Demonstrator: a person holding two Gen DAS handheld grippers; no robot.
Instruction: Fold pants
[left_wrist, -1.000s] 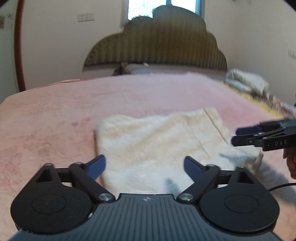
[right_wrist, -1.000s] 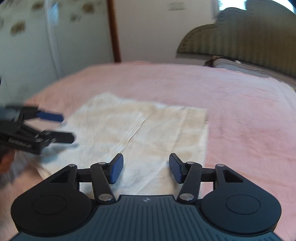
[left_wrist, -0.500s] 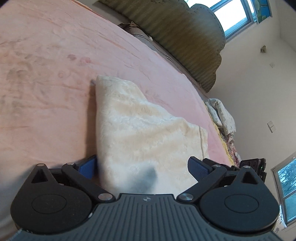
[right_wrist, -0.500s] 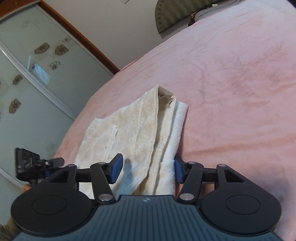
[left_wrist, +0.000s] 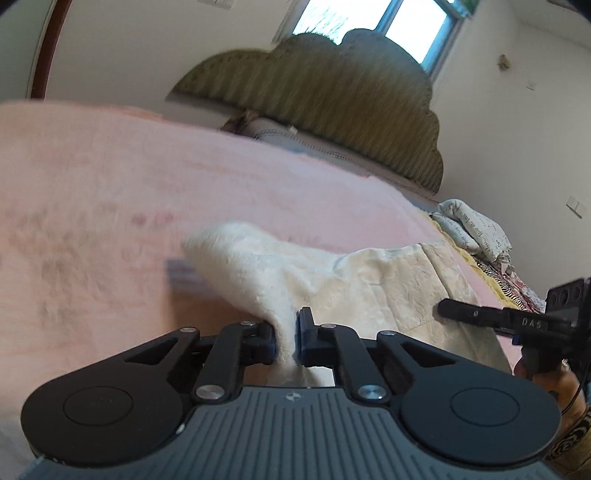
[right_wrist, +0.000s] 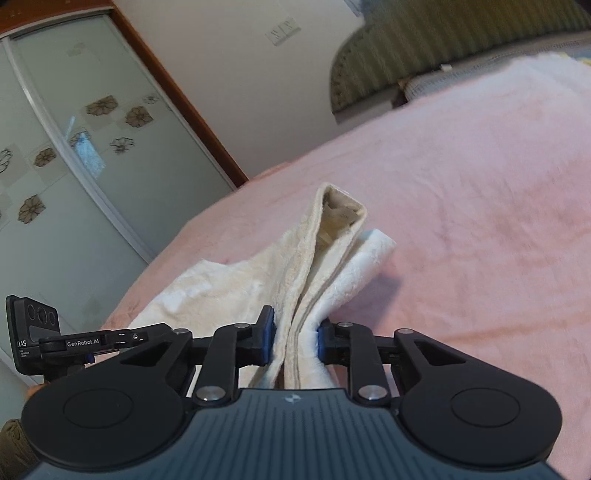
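Item: cream pants (left_wrist: 369, 280), centre frame on pink bed (left_wrist: 92, 177), near edge lifted. Left gripper (left_wrist: 285, 338) jaws clenched on one corner; right gripper (right_wrist: 293, 339) jaws clenched on stacked layers. Risk: thick plush layers slip out unevenly; unequal pull skews the fold.

The pants (left_wrist: 369, 280) are cream-white, of thick fleecy fabric with a faint embossed pattern, and already folded into several layers. They lie on the pink bed (left_wrist: 110, 192) straight ahead of each gripper. One near edge is pinched between the left gripper (left_wrist: 286, 338) pads; another bunched edge sits clamped in the right gripper (right_wrist: 295, 341), its layered fold rising into a peaked ridge beyond.
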